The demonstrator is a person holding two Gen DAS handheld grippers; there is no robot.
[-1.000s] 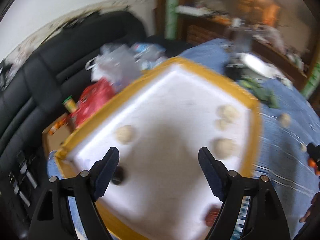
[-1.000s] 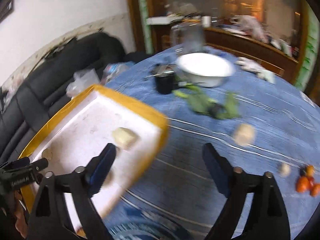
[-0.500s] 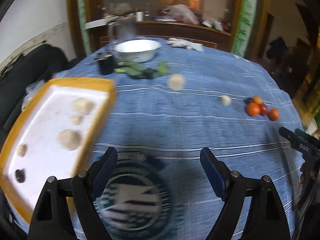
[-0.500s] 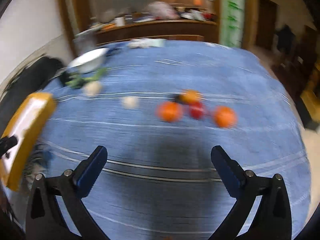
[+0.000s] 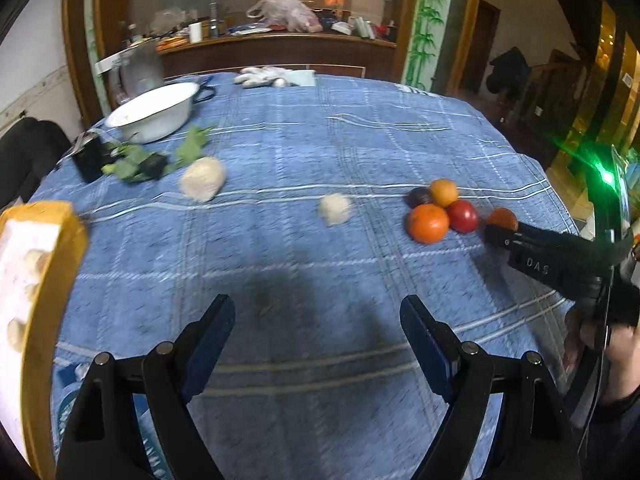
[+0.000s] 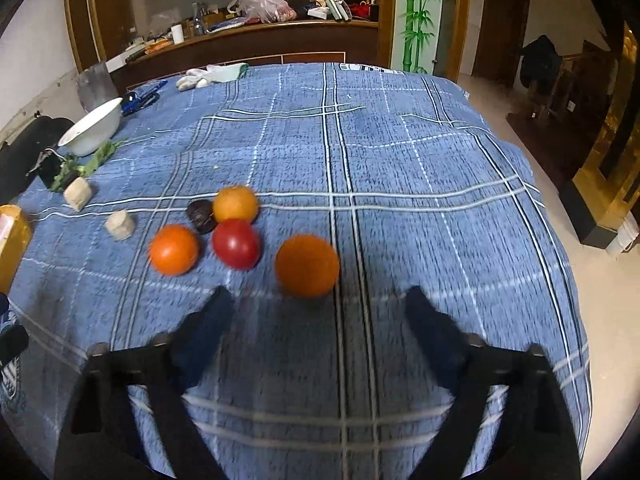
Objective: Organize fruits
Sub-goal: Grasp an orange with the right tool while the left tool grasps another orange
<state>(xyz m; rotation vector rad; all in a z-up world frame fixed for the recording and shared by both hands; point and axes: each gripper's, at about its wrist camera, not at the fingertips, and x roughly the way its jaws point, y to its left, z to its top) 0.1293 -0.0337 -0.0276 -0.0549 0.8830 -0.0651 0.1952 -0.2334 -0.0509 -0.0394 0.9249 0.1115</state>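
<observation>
A cluster of fruit lies on the blue checked tablecloth: a large orange [image 6: 307, 265], a red fruit [image 6: 235, 243], an orange tomato-like fruit [image 6: 173, 249], a smaller orange [image 6: 235, 203] and a dark fruit [image 6: 201, 215]. My right gripper [image 6: 318, 314] is open and empty, just short of the large orange. My left gripper [image 5: 316, 326] is open and empty over bare cloth; the cluster [image 5: 428, 223] lies ahead to its right. Two pale lumps [image 5: 202, 178] [image 5: 335, 209] lie on the cloth. A yellow-rimmed white foam tray [image 5: 60, 248] with pale pieces sits at the left.
A white bowl [image 5: 154, 110], green leaves [image 5: 138, 160] and a black cup [image 5: 89, 160] stand at the far left. White gloves [image 5: 260, 76] lie at the far edge. The right gripper's body [image 5: 560, 252] shows at the left wrist view's right side. The table edge drops off at the right [image 6: 560, 240].
Both grippers swung right, away from the foam tray, toward the fruit cluster. The right gripper has closed in on the large orange. Both stayed open.
</observation>
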